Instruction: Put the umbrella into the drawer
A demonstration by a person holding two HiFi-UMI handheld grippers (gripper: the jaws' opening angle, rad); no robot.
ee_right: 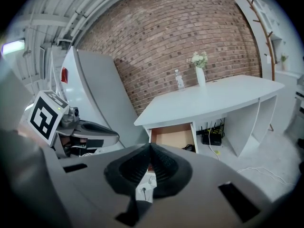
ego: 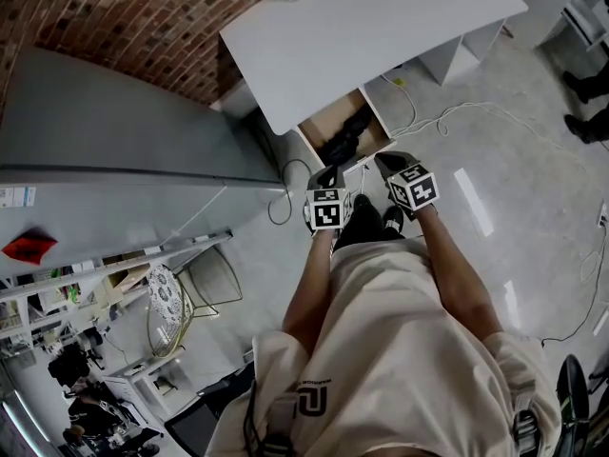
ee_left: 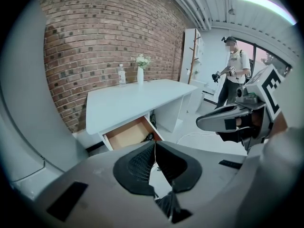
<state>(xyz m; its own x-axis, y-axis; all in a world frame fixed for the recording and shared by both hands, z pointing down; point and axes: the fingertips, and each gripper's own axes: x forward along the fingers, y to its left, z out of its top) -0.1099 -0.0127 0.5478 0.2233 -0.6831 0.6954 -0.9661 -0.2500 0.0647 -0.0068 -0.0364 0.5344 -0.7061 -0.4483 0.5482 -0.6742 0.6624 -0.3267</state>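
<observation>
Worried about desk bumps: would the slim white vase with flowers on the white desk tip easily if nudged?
Probably tippy: the slim white vase stands tall on a narrow base, flowers raising its top. Likely rigid and smooth, so perhaps slippery and breakable.

Beige T-shirt (ego: 400, 350), grey black-padded left claw (ee_left: 154, 144) and right claw (ee_right: 150, 147).
</observation>
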